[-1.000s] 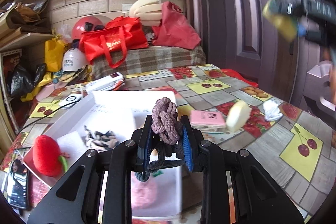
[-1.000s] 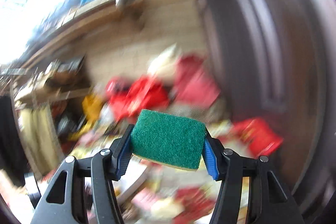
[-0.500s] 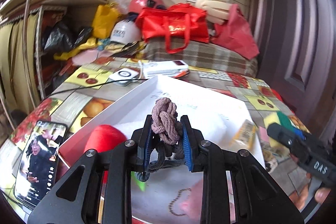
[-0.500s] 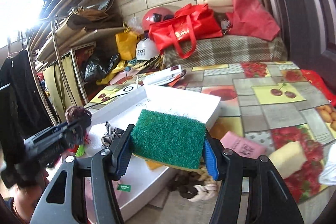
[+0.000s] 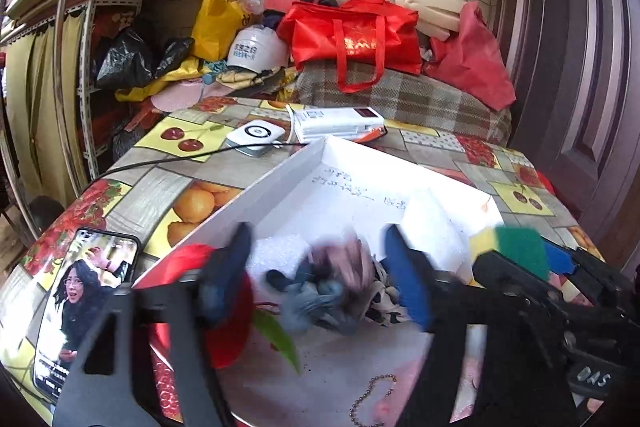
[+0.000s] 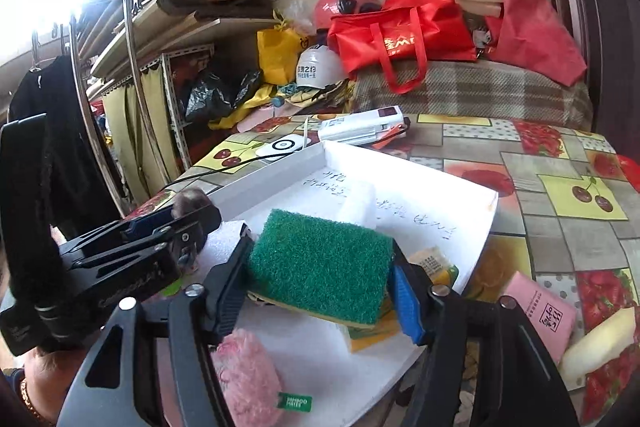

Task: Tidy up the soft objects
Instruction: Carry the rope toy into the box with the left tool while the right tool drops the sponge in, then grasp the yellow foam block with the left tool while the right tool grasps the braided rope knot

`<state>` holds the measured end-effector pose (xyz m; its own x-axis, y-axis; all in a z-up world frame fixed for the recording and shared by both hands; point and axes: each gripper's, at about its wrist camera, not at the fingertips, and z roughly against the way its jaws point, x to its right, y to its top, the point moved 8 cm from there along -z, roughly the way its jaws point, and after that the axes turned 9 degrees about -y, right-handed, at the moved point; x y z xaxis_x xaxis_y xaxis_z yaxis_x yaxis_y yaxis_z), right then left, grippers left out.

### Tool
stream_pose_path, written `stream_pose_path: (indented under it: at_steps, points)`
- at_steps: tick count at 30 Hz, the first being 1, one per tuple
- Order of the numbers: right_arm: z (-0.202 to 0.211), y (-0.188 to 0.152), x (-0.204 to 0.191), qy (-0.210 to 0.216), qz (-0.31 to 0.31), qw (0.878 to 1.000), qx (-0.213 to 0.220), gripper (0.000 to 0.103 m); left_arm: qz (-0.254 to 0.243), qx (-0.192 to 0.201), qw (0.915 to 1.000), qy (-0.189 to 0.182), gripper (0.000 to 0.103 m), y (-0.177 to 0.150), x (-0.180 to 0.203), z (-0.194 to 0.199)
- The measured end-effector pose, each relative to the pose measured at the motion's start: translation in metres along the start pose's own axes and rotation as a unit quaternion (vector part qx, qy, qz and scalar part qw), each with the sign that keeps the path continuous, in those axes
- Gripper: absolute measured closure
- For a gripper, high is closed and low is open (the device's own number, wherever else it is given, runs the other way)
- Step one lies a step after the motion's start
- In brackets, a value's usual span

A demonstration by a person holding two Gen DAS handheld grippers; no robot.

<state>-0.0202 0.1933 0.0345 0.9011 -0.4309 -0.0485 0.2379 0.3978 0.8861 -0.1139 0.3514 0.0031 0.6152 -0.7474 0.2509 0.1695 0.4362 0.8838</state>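
A white tray lies on the table. My left gripper is open above it, and a knotted mauve and dark rope bundle, blurred, is loose between its spread fingers over the tray. A red plush fruit lies in the tray at the left. My right gripper is shut on a green and yellow scouring sponge and holds it over the tray; it shows in the left wrist view too. A pink fluffy item lies in the tray below it.
A phone with a lit screen lies left of the tray. A pink packet and a pale sponge piece lie on the table at right. A white charger and power bank sit behind the tray. Red bags stand at the back.
My left gripper has opened and the rope bundle has dropped out of its grip toward the tray. My right gripper has moved in over the tray with the sponge.
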Motion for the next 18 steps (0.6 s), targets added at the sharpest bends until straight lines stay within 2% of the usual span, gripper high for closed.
stream_pose_path:
  at_steps: [2, 3, 4, 5, 6, 8, 18]
  points:
    - [0.003, 0.0, 0.001, -0.011, -0.002, 1.0, 0.009, 0.016, -0.007, 0.011, 0.9998, 0.015, 0.009, 0.001, 0.0, 0.004]
    - [0.006, -0.001, 0.002, -0.014, -0.004, 1.0, 0.017, 0.014, -0.011, 0.014, 0.9997, 0.018, 0.001, 0.002, 0.001, 0.005]
    - [0.01, -0.002, 0.004, -0.019, -0.006, 0.999, 0.024, 0.011, -0.016, 0.017, 0.9995, 0.02, 0.0, 0.002, 0.003, 0.006]
    - [0.013, -0.002, 0.007, -0.025, -0.005, 0.999, 0.03, 0.002, -0.017, 0.02, 0.9994, 0.021, 0.0, 0.002, 0.003, 0.007]
    - [0.015, -0.003, 0.008, -0.029, -0.003, 0.999, 0.033, 0.0, -0.018, 0.023, 0.9993, 0.022, 0.0, 0.003, 0.003, 0.008]
    - [0.022, -0.004, 0.014, -0.043, -0.004, 0.998, 0.043, 0.0, -0.018, 0.024, 0.9993, 0.023, 0.0, 0.003, 0.002, 0.009]
    - [0.051, -0.014, 0.043, -0.05, -0.018, 0.997, 0.05, 0.0, 0.003, 0.028, 0.9994, 0.021, 0.0, 0.003, -0.004, 0.014]
